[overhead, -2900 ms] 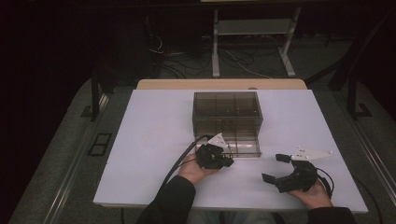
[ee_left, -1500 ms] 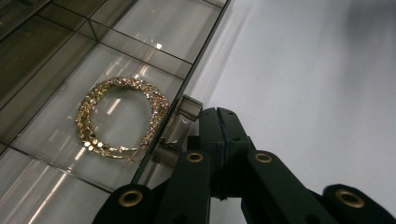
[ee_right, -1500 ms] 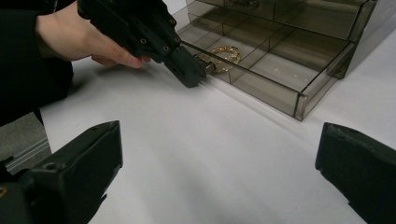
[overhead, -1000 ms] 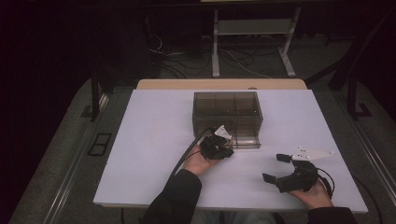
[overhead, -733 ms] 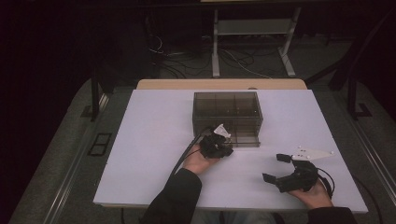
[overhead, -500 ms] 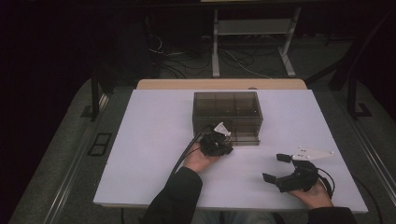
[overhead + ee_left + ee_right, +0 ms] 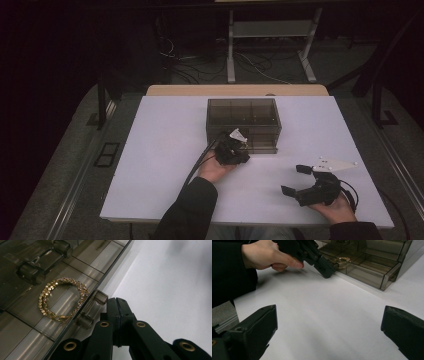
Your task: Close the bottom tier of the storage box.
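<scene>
Smoked-grey organizer box [image 7: 243, 124] sits toward the far middle of the white table [image 7: 160, 150], translucent, split into compartments (one drawer holds a coiled gold bracelet [image 7: 61, 298]). At the box's near front, the left gripper [image 7: 117, 302] has its jaws pressed together beside a drawer knob [image 7: 91, 308]; it has crept forward to the box since earlier. Well off to the box's near right, the right gripper [image 7: 300, 181] rests with jaws spread wide, unchanged.

no legible text, labels, or numbers
</scene>
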### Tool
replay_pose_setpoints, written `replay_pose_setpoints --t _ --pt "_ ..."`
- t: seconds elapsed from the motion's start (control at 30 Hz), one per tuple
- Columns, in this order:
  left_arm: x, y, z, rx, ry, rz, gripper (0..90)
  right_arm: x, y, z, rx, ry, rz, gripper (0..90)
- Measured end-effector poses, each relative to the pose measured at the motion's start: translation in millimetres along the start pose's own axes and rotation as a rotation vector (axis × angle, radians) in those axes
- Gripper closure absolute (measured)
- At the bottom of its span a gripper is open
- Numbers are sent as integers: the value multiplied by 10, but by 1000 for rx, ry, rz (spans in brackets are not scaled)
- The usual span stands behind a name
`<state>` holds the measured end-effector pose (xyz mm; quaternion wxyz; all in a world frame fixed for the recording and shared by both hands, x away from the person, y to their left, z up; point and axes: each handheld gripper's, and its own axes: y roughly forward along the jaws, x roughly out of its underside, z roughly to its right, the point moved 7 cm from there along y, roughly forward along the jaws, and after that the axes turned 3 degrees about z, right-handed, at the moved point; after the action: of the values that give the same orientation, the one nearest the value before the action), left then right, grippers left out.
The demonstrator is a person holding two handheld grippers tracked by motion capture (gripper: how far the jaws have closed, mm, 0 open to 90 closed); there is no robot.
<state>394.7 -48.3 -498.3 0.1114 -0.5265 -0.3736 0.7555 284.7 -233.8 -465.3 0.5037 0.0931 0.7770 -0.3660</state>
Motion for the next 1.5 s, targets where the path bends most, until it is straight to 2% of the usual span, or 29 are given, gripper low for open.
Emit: replay_pose_setpoints --t 0.4,0.53,0.6,0.77,0.87,0.97,1.07,1.1,1.5 --pt "-7 0 -59 -15 -1 1 887 2 6 1 0 4 -4 1" --pt "-22 12 -67 -29 -17 9 887 4 9 -2 0 4 -7 1" --pt "-27 11 -86 -34 -2 3 887 3 9 1 0 3 -5 1" --pt "-43 24 -102 -41 -14 11 887 4 11 2 0 3 -7 1" --pt "-47 22 -121 -47 0 -1 887 5 12 3 0 2 -7 1" --pt "-61 32 -121 -53 -11 3 887 5 10 4 0 4 -7 1" --pt "-64 28 -139 -57 2 -8 887 4 9 5 -1 3 -6 1" --pt "-61 29 -124 -58 -22 -7 887 4 9 4 -1 4 -6 1" --pt "-76 22 -214 -90 -49 11 887 7 12 6 -1 0 -8 1"
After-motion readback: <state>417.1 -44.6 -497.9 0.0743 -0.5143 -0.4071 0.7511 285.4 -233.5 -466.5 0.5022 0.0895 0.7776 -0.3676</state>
